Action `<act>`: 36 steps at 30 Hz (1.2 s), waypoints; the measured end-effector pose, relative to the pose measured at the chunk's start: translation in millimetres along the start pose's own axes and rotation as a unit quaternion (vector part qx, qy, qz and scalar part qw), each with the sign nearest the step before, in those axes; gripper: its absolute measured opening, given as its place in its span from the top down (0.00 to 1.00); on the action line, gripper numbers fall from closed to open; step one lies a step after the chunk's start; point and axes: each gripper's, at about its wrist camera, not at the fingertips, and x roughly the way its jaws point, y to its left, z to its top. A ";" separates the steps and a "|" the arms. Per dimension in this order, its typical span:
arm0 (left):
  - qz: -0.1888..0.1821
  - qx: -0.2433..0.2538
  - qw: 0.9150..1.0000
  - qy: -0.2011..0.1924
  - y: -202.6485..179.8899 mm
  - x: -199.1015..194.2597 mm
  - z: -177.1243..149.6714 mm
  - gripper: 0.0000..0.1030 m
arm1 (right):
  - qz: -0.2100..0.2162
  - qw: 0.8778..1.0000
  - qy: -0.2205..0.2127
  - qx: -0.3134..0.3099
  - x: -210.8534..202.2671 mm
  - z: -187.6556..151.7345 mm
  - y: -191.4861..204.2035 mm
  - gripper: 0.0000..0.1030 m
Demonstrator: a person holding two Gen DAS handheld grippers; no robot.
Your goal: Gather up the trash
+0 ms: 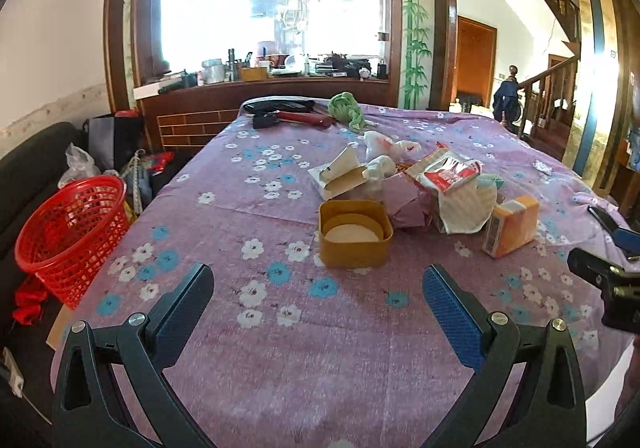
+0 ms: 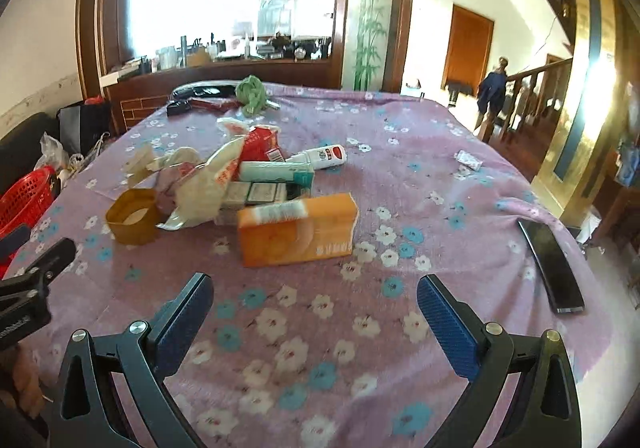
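Note:
A heap of trash lies mid-table on the purple flowered cloth [image 1: 280,348]: a tan square tub [image 1: 354,234] nearest my left gripper, an orange box [image 1: 512,226], a white open carton [image 1: 338,177], a red-and-white wrapper [image 1: 450,173] and plastic bags. In the right wrist view the orange box [image 2: 296,230] lies just ahead, with the tub [image 2: 134,215], a teal tube box [image 2: 276,171] and a white bottle [image 2: 322,157] behind. A red mesh basket [image 1: 70,236] stands off the table's left edge. My left gripper [image 1: 318,284] and right gripper [image 2: 314,294] are both open and empty.
A black phone [image 2: 554,268] lies near the table's right edge. A green cloth [image 1: 346,107], a red tool and black items [image 1: 280,109] sit at the far end. A sofa and bags stand left of the table; stairs are at the right.

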 end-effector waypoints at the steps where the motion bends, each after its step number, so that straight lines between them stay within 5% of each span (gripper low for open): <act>1: 0.000 0.002 1.000 0.001 -0.2 0.3 -0.8 0.00 | -0.003 1.000 -0.001 0.000 0.6 -1.1 1.8 0.03; 36: 0.019 0.018 1.000 -0.011 2.0 -2.1 -6.8 0.00 | 0.007 0.997 -0.079 0.003 -21.3 -6.8 10.6 0.04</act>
